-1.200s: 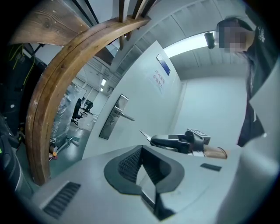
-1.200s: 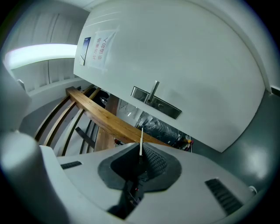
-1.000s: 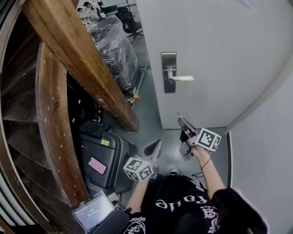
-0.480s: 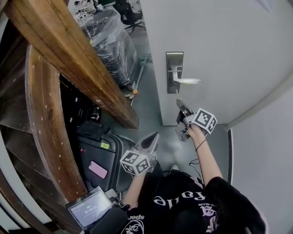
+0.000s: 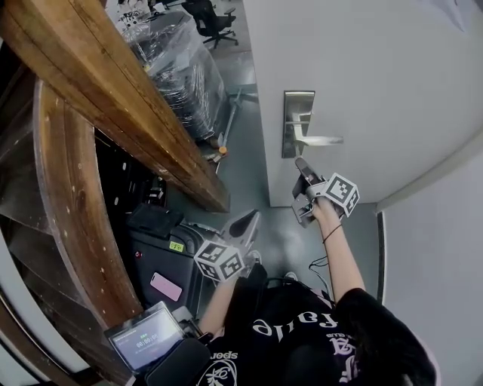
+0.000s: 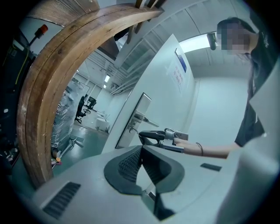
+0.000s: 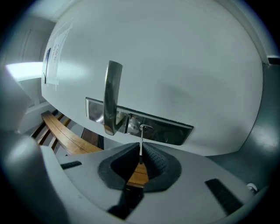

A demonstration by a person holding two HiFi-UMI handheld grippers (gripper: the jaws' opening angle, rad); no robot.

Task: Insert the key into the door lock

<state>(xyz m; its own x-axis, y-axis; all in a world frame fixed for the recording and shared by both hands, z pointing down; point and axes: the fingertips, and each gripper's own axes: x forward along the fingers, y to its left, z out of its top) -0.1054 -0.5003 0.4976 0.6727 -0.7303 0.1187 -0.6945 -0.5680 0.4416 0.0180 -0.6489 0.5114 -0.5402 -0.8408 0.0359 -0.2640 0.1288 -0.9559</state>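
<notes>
Both tools have lifted toward the door (image 5: 377,75) in the last second. The left tool (image 5: 249,222) hangs low, jaws together and empty. The right tool (image 5: 304,167) pinches the key (image 7: 140,148), whose tip looks lined up with the keyhole (image 7: 145,128). Push straight in, without twisting.

Likely lab or workshop hall: plastic-wrapped pallet (image 5: 181,75), office chair (image 5: 209,15), grey floor (image 5: 256,181), curved timber structure (image 5: 113,98).

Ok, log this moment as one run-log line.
phase: key insertion | right gripper: shut on key | key tip: at lock cylinder, depth unclear | left gripper: shut, empty, away from door
</notes>
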